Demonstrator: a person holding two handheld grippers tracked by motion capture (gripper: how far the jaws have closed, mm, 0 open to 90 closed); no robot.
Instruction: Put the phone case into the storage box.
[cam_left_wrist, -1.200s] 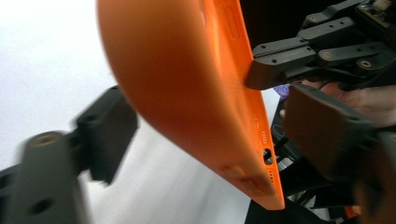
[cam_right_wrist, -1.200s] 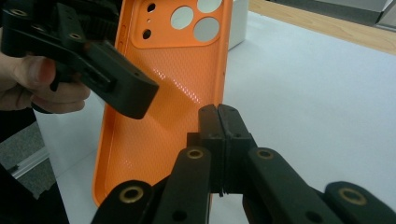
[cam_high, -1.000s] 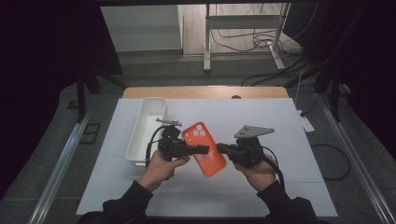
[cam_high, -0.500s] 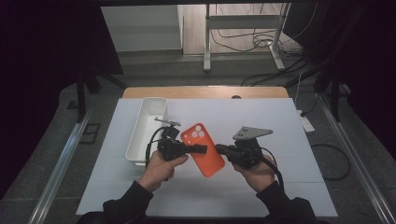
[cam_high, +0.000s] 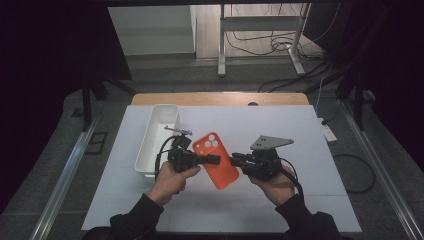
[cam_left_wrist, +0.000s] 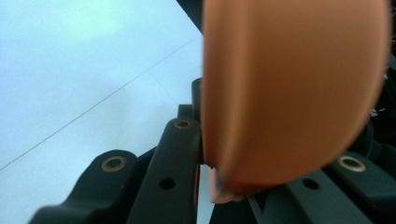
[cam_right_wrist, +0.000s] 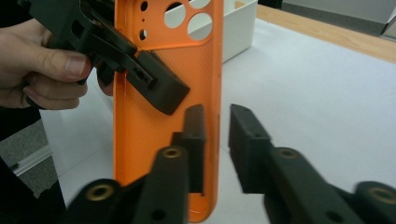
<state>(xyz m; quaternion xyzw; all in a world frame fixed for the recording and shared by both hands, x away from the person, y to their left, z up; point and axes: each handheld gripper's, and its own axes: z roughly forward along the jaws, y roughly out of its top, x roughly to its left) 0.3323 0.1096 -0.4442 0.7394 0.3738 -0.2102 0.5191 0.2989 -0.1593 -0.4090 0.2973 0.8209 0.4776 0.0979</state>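
Handover time above the desk's middle: left gripper (cam_high: 212, 159) clamps the orange phone case (cam_high: 216, 160) on its long edge, while right gripper (cam_right_wrist: 217, 133) has just been opening, jaws straddling the opposite rim, unpressed. Best pull away straight.

My surroundings: white worktop (cam_high: 310, 200) with wooden far edge, grey floor (cam_high: 60, 165), metal frame (cam_high: 260, 30), trailing cables (cam_high: 295, 47), dark sides.

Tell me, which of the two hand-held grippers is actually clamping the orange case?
The left hand-held gripper: its jaws pinch the orange phone case. The right hand-held gripper has just been opening, its edge between parted jaws.
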